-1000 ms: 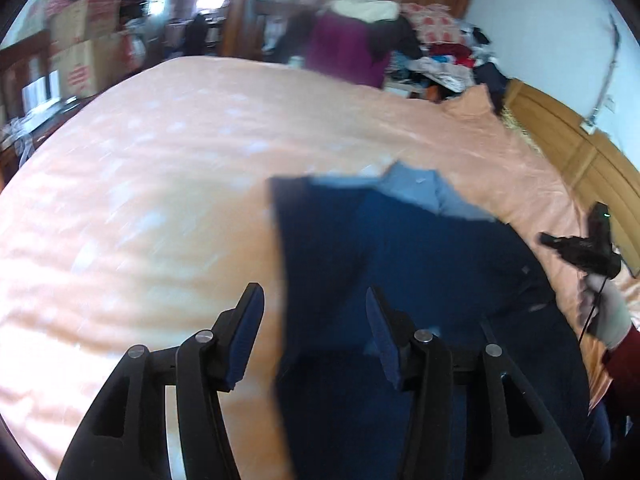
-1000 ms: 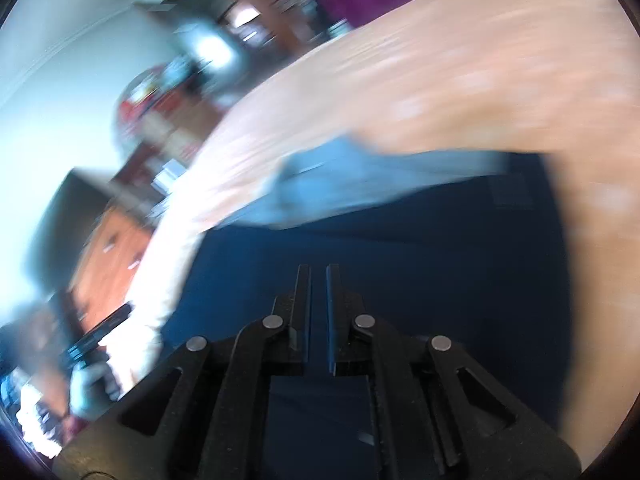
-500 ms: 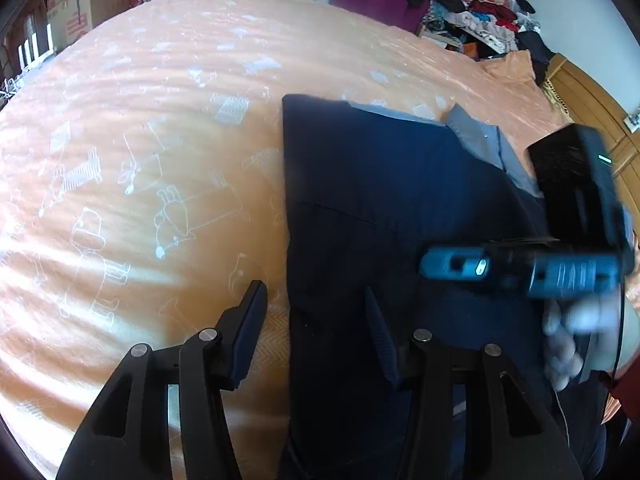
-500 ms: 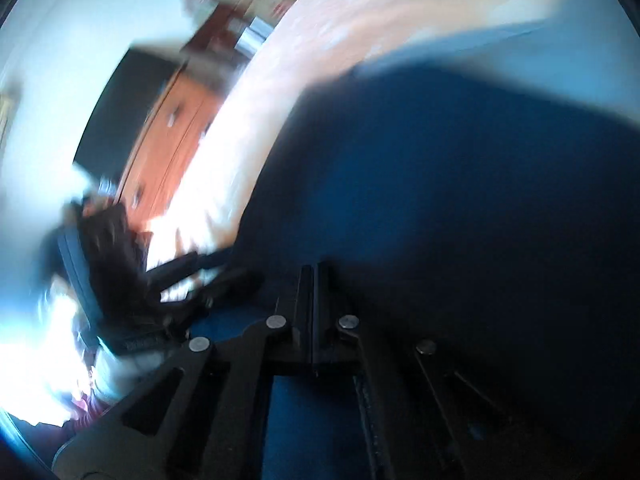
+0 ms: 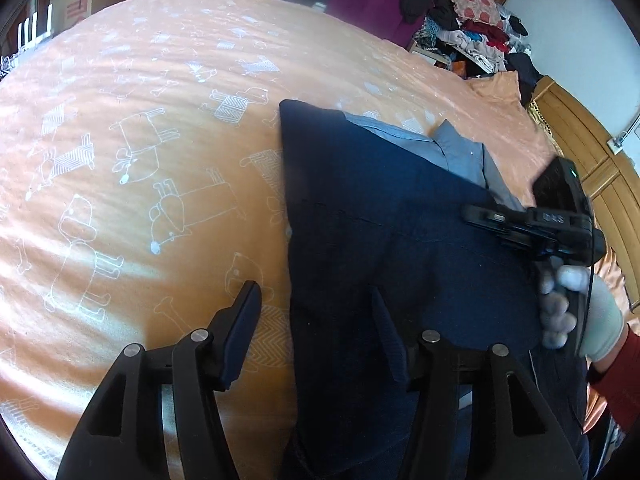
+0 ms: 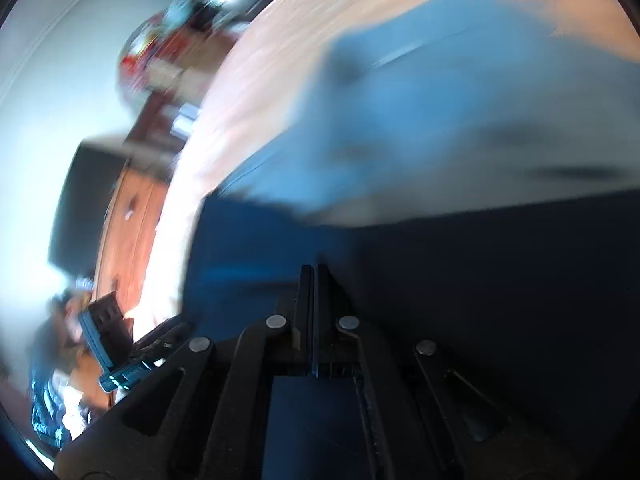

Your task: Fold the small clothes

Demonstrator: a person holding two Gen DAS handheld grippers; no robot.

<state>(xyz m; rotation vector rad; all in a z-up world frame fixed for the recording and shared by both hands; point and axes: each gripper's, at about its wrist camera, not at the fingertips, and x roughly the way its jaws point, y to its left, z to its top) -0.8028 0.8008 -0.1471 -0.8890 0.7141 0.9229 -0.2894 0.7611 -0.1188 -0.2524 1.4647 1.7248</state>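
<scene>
Left wrist view: navy garment (image 5: pixel 384 240) flat on the bed (image 5: pixel 140 140), fold half made.
Left gripper (image 5: pixel 316 316) hovers with fingers spread, straddling the garment's left edge, gripping nothing. Right gripper (image 6: pixel 313 280) has fingers pressed together; dark cloth fills the gap at their base, so it is probably pinching the garment, though the right wrist view is blurred. A gloved hand (image 5: pixel 576 312) holds it over the garment's right side. Lighter blue layer (image 5: pixel 460 152) shows at the far edge. Risks, as judged: thin pinch may slip mid-fold; a one-sided pull could skew the edges; the left gripper closing here may catch the bedsheet too.
</scene>
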